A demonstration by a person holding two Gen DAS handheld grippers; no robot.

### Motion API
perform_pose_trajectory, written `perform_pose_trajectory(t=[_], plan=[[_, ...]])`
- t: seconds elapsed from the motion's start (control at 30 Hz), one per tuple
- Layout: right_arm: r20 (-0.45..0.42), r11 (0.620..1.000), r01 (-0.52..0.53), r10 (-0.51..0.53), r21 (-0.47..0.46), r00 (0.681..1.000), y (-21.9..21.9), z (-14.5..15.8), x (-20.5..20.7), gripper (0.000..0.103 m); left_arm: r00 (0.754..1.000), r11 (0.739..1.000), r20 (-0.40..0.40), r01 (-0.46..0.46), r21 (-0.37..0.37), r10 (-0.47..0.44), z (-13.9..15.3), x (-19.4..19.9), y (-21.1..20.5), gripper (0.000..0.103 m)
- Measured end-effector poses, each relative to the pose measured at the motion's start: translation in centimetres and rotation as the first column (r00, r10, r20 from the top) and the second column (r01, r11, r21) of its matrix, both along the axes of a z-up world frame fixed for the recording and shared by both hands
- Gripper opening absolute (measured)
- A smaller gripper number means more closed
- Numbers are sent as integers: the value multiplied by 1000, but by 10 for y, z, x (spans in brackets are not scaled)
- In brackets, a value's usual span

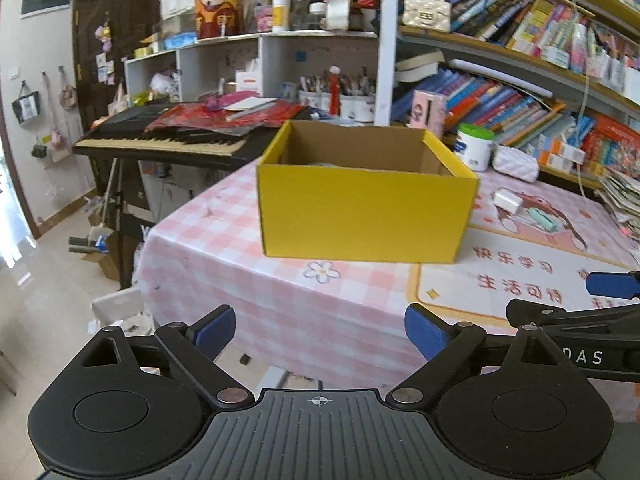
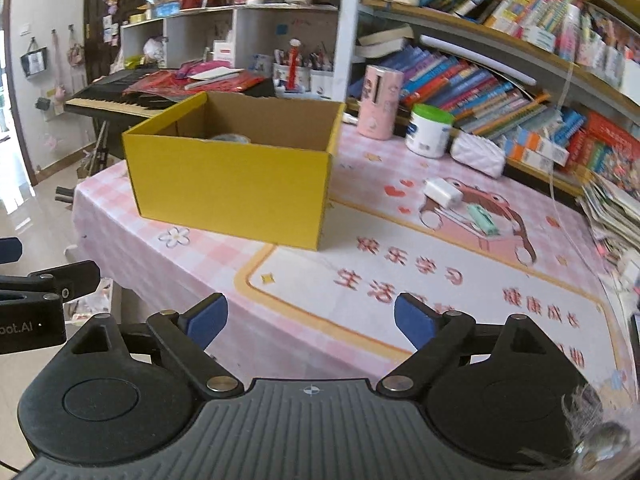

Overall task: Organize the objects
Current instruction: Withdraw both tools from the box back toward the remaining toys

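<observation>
Left gripper and right gripper: jaws spread, empty. Box centre frame; something pale already inside. Charger and green item, right of centre, apparently still to go.

Open tabletop in front, pink check cloth + printed mat, nothing between grippers and yellow box. Box top open, free entry from above; sth grey low inside, can't tell what. Right of box: white charger + green item lying on mat, passable around. Behind: pink canister, white tub, quilted pouch close along bookshelf. Keyboard crowding far left edge. Paper stack far right.
</observation>
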State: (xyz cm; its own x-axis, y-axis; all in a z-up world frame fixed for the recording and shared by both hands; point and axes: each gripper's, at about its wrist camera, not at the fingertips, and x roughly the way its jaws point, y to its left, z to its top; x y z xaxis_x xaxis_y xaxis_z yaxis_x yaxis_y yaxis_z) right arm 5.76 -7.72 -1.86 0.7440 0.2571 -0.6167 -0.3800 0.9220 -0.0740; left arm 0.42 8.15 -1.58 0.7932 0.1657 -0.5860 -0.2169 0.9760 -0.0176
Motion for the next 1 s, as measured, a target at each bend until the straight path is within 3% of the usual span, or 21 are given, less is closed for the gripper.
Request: perform_pose_trajectory(t=[0.53,1.0], plan=[[-13,982,187,-187,13,982,-59,-4,-17,91,985,985,-8,172,-6,-172,-4,12,-46,94],[-23,958,286,-286,16,958,-112,-5,19,91,963,963,-19,268,-9,-269,-5,63,-95,94]])
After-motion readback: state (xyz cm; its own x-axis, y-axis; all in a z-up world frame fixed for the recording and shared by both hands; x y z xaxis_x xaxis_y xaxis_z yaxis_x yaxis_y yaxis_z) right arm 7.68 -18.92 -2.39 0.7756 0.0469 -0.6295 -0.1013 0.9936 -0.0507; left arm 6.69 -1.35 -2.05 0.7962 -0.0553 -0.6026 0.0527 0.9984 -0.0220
